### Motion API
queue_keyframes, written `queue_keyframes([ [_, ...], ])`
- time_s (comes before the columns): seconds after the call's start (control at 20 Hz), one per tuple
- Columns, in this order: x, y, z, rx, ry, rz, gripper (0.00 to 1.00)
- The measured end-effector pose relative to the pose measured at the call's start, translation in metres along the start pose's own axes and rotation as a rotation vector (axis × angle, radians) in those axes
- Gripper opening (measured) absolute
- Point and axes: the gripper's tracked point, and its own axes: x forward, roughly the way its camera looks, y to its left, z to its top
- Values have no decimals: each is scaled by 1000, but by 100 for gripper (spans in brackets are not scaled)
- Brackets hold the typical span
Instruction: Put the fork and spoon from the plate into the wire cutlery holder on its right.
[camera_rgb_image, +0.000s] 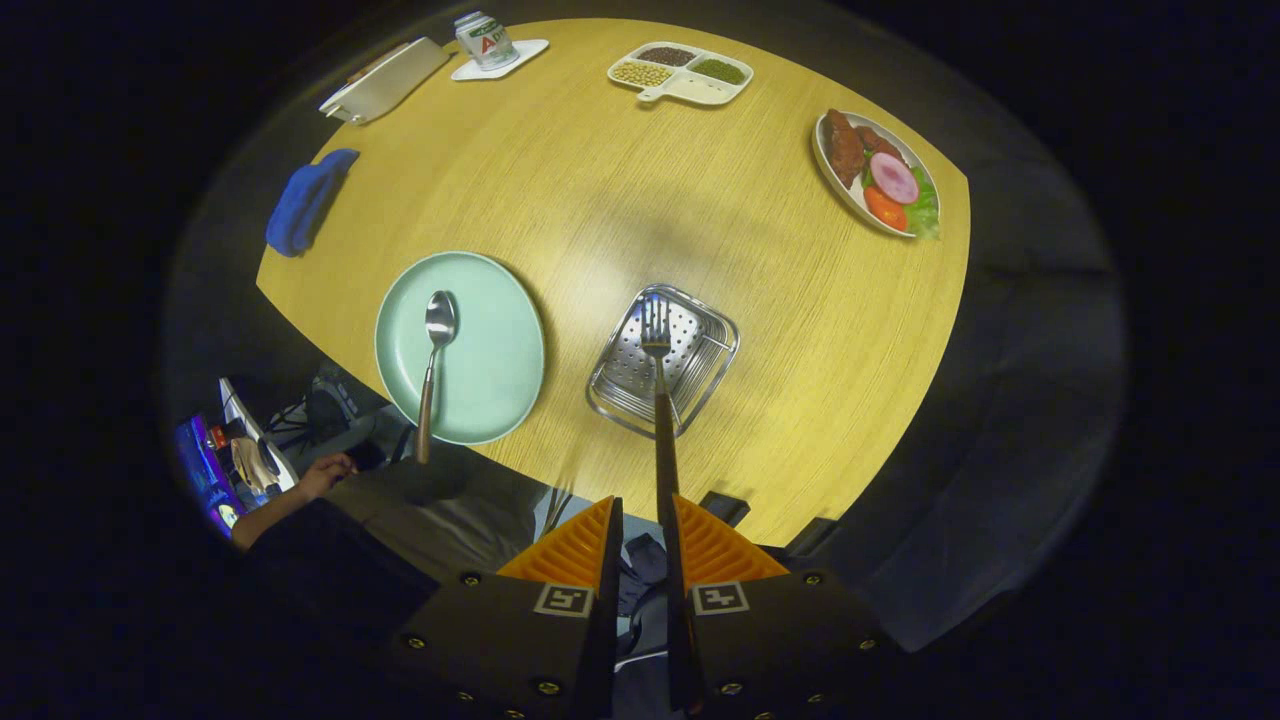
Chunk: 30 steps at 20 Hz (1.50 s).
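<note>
Halfway: fork (657, 345) gripped in tool (645, 520), above wire holder (663, 360). Spoon (436, 345) left on plate (490, 380).

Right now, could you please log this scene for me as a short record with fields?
gripper: fingers apart, fork handle against one finger
fork: tines over the wire cutlery holder
spoon: on the green plate, handle past its rim
holder position: right of plate, on wooden table
far side: food plate, divided tray, can
done: neither utensil in holder yet
</note>
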Motion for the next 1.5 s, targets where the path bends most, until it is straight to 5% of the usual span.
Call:
queue_keyframes([
  [0.85, 17, 126, -12, -104, -67, 108, 22],
  [1.5, 93, 202, 4, -47, -73, 219, 21],
])
